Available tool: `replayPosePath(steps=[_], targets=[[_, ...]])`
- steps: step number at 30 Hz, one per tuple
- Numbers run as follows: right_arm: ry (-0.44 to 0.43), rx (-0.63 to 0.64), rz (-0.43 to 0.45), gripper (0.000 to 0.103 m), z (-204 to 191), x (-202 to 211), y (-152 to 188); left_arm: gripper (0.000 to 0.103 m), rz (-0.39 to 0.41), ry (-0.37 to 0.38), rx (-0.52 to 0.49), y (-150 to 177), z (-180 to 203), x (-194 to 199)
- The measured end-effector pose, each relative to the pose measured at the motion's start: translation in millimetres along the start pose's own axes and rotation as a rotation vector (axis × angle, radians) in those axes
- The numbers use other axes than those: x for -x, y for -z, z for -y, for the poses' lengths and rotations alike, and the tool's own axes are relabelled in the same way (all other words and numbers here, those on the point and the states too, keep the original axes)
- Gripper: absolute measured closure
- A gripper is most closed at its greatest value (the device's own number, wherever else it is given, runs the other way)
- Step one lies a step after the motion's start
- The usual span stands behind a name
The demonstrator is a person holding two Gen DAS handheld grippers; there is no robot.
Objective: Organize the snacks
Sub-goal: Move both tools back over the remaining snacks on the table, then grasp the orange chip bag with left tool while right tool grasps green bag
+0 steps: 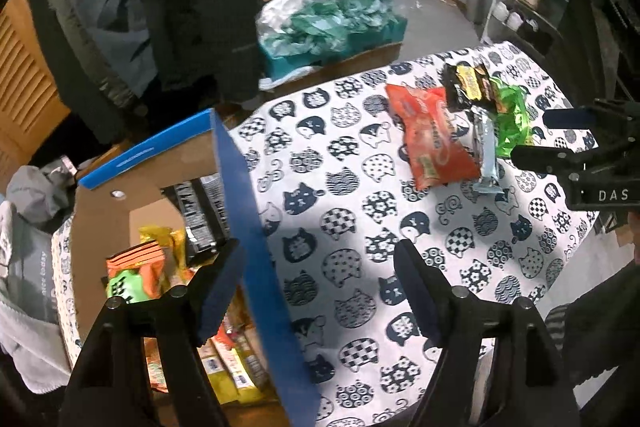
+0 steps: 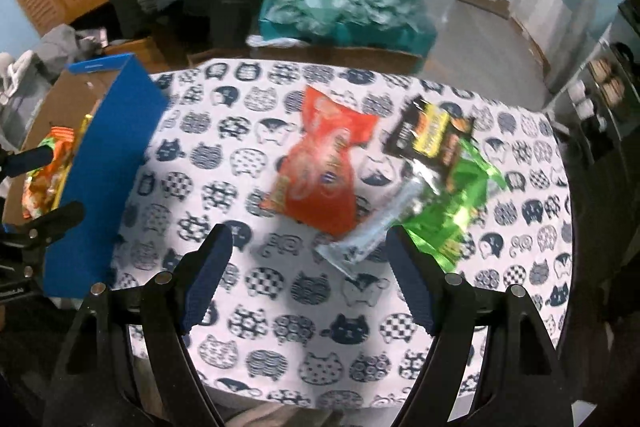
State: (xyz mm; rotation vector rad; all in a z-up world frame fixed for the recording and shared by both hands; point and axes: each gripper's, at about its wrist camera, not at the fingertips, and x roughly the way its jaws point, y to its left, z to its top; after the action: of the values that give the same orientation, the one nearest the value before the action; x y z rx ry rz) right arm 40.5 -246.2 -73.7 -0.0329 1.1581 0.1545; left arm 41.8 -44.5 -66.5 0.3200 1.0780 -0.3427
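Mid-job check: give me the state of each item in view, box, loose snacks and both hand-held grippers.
Blue box: open, snack packets inside.
Orange packet: flat on the cat-print cloth, outside the box.
Black-and-yellow packet: on the cloth, partly over the green one.
Green packet: crumpled, on the cloth.
Silver packet: on the cloth.
Left hand-held gripper: open, empty.
Right hand-held gripper: open, empty.
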Motion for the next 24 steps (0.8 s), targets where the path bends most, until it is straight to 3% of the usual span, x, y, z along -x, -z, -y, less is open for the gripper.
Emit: replayPosePath(steps=[24], targets=[[0.095, -0.201, -0.056, 0.025, 118, -22, 23, 0.022, -0.109, 0.097, -0.056, -42, 73, -54]])
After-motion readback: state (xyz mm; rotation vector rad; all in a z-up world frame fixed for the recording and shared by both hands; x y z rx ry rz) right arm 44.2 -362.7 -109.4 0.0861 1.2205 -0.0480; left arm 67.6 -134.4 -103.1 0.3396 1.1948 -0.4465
